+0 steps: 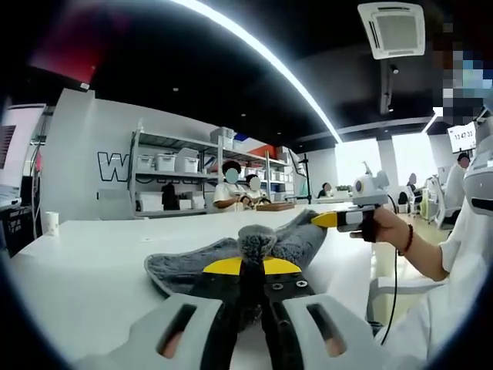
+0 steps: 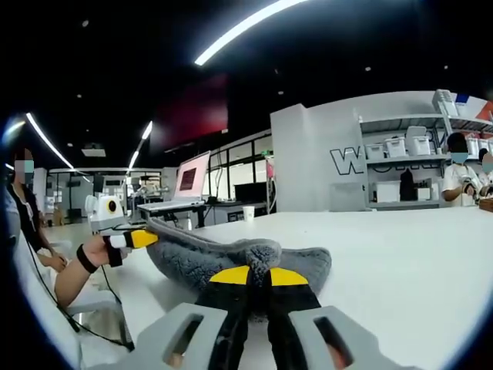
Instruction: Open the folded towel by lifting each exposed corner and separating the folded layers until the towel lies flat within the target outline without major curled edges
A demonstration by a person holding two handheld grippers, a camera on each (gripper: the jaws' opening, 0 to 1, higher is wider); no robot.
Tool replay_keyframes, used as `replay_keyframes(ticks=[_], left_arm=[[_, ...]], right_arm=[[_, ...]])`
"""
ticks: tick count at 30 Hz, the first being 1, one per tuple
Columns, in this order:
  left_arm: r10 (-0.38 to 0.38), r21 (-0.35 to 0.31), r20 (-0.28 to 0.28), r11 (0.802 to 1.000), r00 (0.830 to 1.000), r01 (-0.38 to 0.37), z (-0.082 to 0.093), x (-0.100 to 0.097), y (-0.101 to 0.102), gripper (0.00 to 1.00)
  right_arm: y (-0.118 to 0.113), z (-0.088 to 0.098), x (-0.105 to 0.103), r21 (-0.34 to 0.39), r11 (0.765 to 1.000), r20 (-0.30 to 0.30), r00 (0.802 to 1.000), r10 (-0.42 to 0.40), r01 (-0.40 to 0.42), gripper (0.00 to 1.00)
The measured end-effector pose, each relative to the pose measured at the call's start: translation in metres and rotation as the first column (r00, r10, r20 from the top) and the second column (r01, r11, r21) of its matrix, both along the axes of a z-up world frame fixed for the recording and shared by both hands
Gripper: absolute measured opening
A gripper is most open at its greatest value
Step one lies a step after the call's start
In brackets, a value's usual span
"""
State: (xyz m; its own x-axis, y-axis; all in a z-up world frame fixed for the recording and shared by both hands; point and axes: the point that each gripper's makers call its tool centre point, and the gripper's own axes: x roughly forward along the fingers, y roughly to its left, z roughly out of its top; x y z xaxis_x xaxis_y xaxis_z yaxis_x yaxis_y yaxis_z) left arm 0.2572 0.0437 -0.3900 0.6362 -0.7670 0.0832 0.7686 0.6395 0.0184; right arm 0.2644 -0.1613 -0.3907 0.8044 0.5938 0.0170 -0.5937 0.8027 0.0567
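- Qty: 1 grey towel (image 1: 254, 250), 2 tools, 1 white desk (image 1: 92, 262).
- Towel lies bunched on the desk, still partly folded; grey plush pile, edges raised at both ends.
- Left tool (image 1: 252, 266): yellow-tipped jaws closed tight on a puckered fold of towel at its near edge, left gripper view. Fabric bulges up between the tips.
- Right tool (image 2: 258, 275): yellow tips closed together on the near edge of the towel, right gripper view. Towel rises directly ahead of the tips.
- Left gripper view also shows the right tool (image 1: 327, 220) coming in from the right, held by a hand (image 1: 385, 227); its yellow tip touches the far corner of the towel, which is lifted off the desk.
- Right gripper view also shows the left tool (image 2: 139, 239) coming in from the left, yellow tip at the towel's far end, held by a hand (image 2: 96, 250) w/ dark wrist strap.
- So each tool holds an opposite end; towel spans between them.
- Writing: large dark letters on the white wall (image 2: 347, 160), partly hidden by shelving; reads "W" then unclear. Clock-type display (image 1: 463, 135), digits too small to read w/ certainty.
- Bkgd: 1 paper cup (image 1: 50, 223) at far desk edge; shelf rack (image 1: 173, 166) w/ white bins; 2 persons seated by the rack.
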Motion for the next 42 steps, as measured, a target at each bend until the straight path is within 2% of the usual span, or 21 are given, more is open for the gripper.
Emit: replay_keyframes(ticks=[8, 22, 29, 32, 34, 42], left_arm=[[-0.004, 0.015, 0.003, 1.0, 1.0, 0.004, -0.003, -0.005, 0.0, 0.05], [-0.023, 0.015, -0.018, 1.0, 1.0, 0.023, -0.01, -0.013, 0.001, 0.06], [-0.045, 0.03, -0.018, 0.999, 0.999, 0.045, -0.015, -0.021, 0.001, 0.07], [-0.05, 0.034, -0.023, 0.998, 0.999, 0.05, -0.017, -0.023, 0.001, 0.07], [-0.056, 0.037, -0.022, 0.998, 0.998, 0.057, -0.017, -0.025, 0.001, 0.08], [-0.07, 0.054, -0.017, 0.996, 0.997, 0.071, -0.017, -0.032, 0.003, 0.09]], right_arm=[[-0.001, -0.005, -0.005, 0.019, 1.0, -0.009, 1.0, 0.025, -0.024, 0.0], [0.0, -0.01, -0.019, 0.006, 0.997, 0.016, 0.997, 0.072, -0.072, 0.0], [0.002, -0.013, -0.028, -0.034, 0.993, 0.029, 0.993, 0.112, -0.111, 0.01], [0.003, -0.011, -0.033, -0.048, 0.992, 0.039, 0.992, 0.12, -0.118, 0.01], [0.004, -0.01, -0.036, -0.084, 0.989, 0.049, 0.991, 0.124, -0.12, 0.02], [0.007, -0.005, -0.048, -0.123, 0.981, 0.069, 0.985, 0.16, -0.151, 0.04]])
